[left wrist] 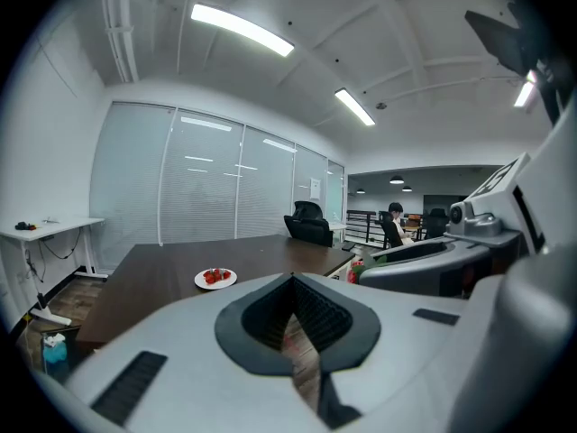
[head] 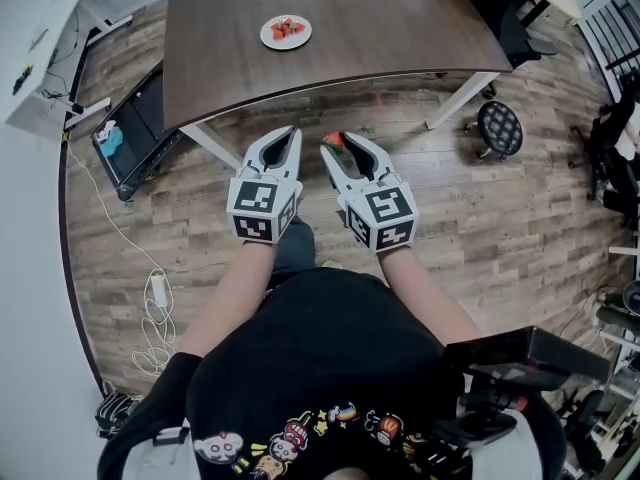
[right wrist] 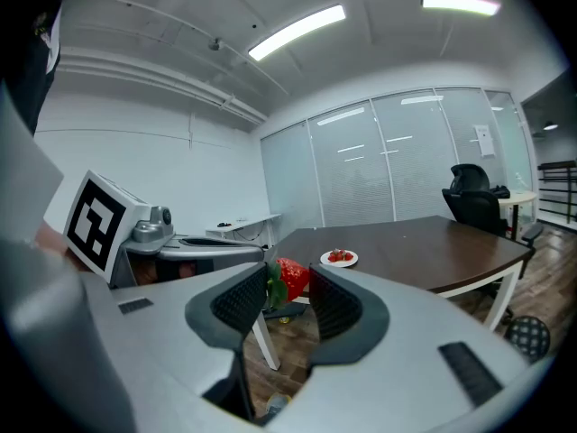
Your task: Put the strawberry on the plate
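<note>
While the plate [head: 266, 35] holds strawberries [head: 288, 28], right tongs [head: 338, 143] pinch a strawberry [right wrist: 290, 276]; left tongs [head: 291, 132] — pressed together.

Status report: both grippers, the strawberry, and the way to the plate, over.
Left gripper shut, empty. Right gripper shut on red strawberry, above wooden floor. White round plate ahead on brown table, holding strawberries. Nothing in the way.

Obscured and undersized items
Found strawberry [head: 332, 139] mostly hidden between jaws of right gripper [head: 340, 146] in head view. Could not count fruit [head: 287, 29] on plate [head: 267, 36]: too small. Noted table [head: 400, 18] cut off at top edge, distant person [left wrist: 395, 226] indistinct in left gripper view.
</note>
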`<state>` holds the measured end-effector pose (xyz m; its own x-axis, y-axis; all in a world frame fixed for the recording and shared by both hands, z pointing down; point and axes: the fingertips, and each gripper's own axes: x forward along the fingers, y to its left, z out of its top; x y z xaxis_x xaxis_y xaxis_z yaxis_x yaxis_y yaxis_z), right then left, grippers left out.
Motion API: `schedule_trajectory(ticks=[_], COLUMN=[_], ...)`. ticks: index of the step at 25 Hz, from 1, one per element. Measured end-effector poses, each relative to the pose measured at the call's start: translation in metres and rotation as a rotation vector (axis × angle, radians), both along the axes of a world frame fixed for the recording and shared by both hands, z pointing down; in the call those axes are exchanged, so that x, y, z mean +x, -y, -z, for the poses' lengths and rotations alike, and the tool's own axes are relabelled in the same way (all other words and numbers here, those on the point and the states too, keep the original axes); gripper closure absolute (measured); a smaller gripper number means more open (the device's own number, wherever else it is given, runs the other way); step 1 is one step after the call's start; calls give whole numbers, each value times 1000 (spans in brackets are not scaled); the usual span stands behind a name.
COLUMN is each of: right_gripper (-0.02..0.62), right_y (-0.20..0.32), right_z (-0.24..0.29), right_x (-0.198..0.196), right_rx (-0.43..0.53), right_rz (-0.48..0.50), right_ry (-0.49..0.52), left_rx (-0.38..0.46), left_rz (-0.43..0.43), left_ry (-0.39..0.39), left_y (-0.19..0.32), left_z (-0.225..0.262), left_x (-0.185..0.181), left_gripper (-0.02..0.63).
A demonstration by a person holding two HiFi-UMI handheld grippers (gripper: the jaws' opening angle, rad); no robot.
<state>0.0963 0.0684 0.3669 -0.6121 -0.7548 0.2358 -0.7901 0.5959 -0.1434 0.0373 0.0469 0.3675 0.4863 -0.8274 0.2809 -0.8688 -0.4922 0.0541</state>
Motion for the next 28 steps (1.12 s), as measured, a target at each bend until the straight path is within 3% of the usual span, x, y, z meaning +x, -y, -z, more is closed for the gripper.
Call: schedule_trajectory(ticks=[9,28], right_gripper=[443,443], right_y=[53,194], right_z=[-6,-30], right_x=[-25,-100], right_rx=[-35,-132], right_rz=[-19,-104], right_ry=[-6,-60], left_rx=[-49,-127], left_rz=[-22,-83], left_ry=[-17,-55], left_y=[52,200], left_z=[-15,-38], left_x=[-20,-99], left_gripper=[617,617])
